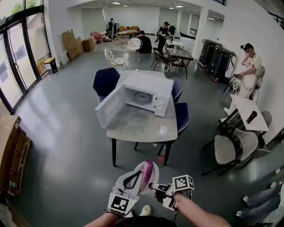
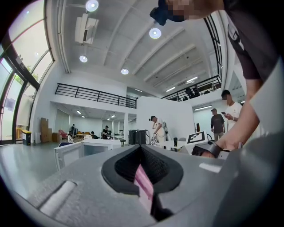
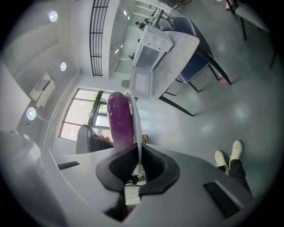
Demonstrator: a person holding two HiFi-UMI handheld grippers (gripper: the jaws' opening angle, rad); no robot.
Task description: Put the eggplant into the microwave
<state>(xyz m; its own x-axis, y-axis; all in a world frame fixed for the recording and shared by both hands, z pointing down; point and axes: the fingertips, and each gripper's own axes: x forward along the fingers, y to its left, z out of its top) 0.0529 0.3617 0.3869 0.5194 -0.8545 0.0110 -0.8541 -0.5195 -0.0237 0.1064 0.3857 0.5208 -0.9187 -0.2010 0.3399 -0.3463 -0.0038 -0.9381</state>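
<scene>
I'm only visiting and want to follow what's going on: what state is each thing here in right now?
microwave: standing on the table, door swung wide open.
eggplant: lying on the plate, not yet in the microwave.
plate: held in the air, gripped at its rim from both sides.
left gripper: shut on the plate's edge.
right gripper: shut on the plate's rim.

Glossy grey floor [image 1: 62, 133]; marble table [image 1: 137, 126], navy chairs [image 1: 105, 82]; glass doors [image 1: 17, 57] left; white walls [image 1: 248, 22]; ceiling spotlights [image 1: 116, 3] lit.
</scene>
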